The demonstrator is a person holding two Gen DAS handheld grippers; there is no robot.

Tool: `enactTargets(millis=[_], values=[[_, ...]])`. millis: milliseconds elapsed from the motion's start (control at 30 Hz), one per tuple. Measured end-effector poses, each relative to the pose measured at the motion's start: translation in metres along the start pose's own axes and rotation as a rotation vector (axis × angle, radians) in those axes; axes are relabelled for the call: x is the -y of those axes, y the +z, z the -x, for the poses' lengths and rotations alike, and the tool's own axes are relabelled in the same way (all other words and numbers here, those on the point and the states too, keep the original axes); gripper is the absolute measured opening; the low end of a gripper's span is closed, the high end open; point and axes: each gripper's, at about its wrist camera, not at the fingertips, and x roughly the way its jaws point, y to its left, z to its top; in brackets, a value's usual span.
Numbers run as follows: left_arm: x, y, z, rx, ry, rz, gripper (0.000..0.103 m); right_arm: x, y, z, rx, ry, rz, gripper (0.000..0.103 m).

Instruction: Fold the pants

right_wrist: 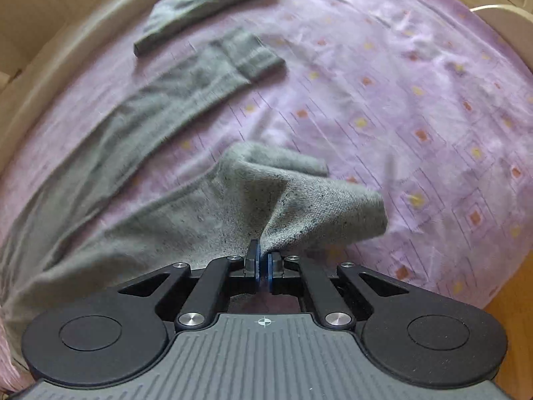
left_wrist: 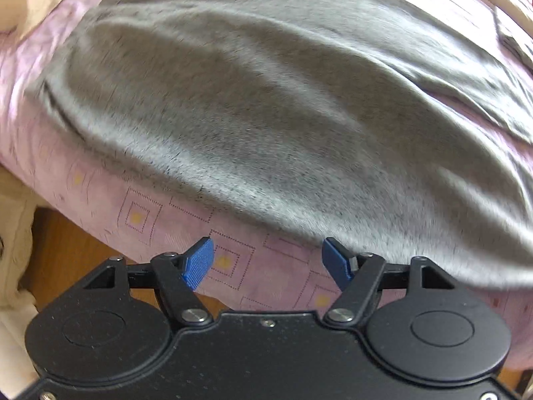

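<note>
Grey pants (right_wrist: 186, 200) lie spread on the lilac bedsheet (right_wrist: 399, 100). We pinch a bunched fold of them in our right gripper (right_wrist: 264, 263), blue pads tight together. Our left gripper (left_wrist: 268, 263) gapes wide over the sheet, holding nothing, just beside the cloth's edge.

Soft daylight fills the room, bright enough to wash out the far pink bedsheet (right_wrist: 383, 26) into pale glare. Motion blur smears the grey pants (left_wrist: 266, 100) in both views, worst toward the edges. Fisheye distortion bows the bed's rim. Shadows are faint under the raised cloth.
</note>
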Motion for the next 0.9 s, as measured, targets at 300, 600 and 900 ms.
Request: enactTargets(millis=[300,600,900], values=[[-0.036,0.023,-0.03,-0.008,0.01,0.245,0.079,-0.007,0.001,0.01,0.008,0.016,0.063,0.004],[-0.072,0.052,-0.021,0.022,0.048,0.439,0.009,-0.013,0.006,0.027,0.032,0.064,0.087,0.004],[-0.067,0.043,0.075,0.213,0.068,0.296,0.004,-0.021,0.008,0.073,0.116,0.143,0.097,0.004]])
